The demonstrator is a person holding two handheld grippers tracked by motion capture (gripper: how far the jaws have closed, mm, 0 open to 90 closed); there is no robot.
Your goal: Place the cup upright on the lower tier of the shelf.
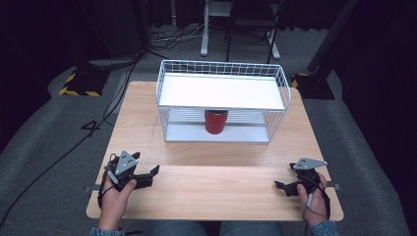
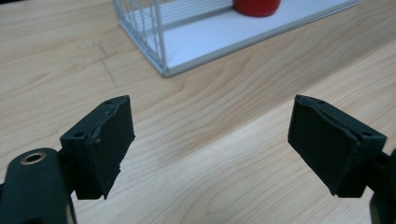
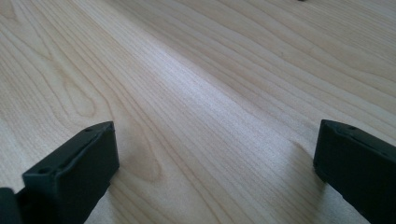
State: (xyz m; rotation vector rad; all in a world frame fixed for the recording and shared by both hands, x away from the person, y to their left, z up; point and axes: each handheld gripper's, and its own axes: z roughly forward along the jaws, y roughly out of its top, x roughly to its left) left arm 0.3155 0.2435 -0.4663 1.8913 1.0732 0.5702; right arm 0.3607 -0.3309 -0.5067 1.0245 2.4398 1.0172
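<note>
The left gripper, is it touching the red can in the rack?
Apart. In the high view the left gripper sits near the table's front edge, with bare wood between it and the red can inside the rack.

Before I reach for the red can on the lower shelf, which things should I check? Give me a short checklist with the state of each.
1. Left gripper open: ok, its jaws stand wide apart in the left gripper view.
2. Right gripper open: ok, jaws wide apart in its own view.
3. Both grippers empty: ok, nothing between either pair of jaws.
4. Red can upright on the lower shelf of the white wire rack: ok.
5. Rack front open for entry: ok in the high view, no wires cross in front of the can.
6. Headroom between the can top and the upper shelf: cannot tell, the shelf hides the can's top.
</note>
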